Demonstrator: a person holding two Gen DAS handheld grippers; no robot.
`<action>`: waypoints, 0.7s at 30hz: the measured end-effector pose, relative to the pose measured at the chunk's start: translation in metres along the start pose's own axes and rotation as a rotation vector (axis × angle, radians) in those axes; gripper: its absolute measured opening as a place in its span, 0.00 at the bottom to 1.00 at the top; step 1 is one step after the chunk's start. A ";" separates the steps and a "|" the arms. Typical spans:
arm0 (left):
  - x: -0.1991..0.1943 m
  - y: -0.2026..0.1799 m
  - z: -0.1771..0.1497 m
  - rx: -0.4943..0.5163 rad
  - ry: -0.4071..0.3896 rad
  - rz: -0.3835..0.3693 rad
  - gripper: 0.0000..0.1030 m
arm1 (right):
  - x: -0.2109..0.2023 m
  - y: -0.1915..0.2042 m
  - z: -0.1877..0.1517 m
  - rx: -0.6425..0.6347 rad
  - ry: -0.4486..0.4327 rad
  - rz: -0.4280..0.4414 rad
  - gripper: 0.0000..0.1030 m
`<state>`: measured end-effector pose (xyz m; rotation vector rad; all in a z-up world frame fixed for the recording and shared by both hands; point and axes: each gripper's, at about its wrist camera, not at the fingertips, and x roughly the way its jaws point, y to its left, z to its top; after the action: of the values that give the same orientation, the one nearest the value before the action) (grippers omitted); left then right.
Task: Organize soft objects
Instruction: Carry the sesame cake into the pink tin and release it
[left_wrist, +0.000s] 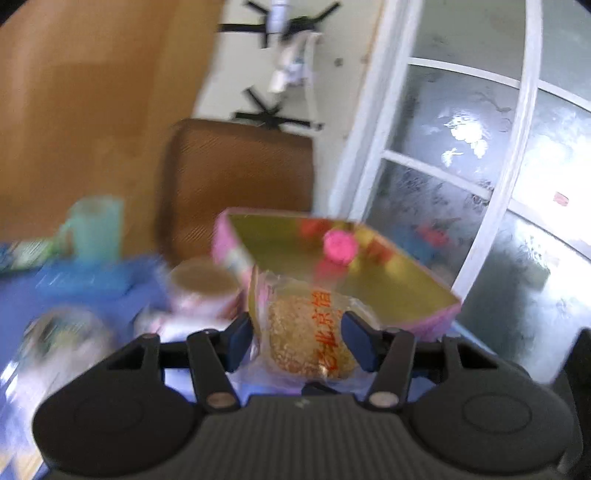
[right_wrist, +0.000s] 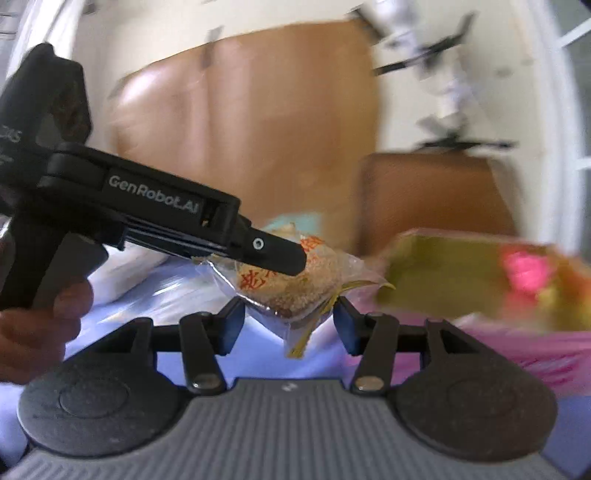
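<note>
The left gripper (left_wrist: 297, 341) has its jaws closed on a wrapped sesame cake (right_wrist: 284, 284), carried above the blue desk (right_wrist: 155, 295). The right gripper (right_wrist: 288, 319) stands with jaws apart, empty, just below the cake. A gold-lined pink box (left_wrist: 369, 273) lies just beyond, holding one pink item (left_wrist: 340, 245). Judgement: transfer under way; cake not yet boxed.
</note>
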<state>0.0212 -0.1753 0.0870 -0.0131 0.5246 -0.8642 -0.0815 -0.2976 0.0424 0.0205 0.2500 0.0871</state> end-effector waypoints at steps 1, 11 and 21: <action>0.014 -0.009 0.006 0.016 -0.012 0.005 0.57 | 0.005 -0.009 0.001 -0.009 -0.012 -0.048 0.54; 0.024 -0.006 -0.013 -0.006 -0.037 0.159 0.64 | 0.028 -0.065 -0.014 0.102 0.003 -0.281 0.61; -0.087 0.107 -0.086 -0.218 0.004 0.427 0.65 | 0.041 0.010 0.002 0.084 0.061 0.079 0.61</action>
<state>0.0140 -0.0250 0.0258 -0.0950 0.5959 -0.3882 -0.0423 -0.2837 0.0345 0.1120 0.3134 0.1563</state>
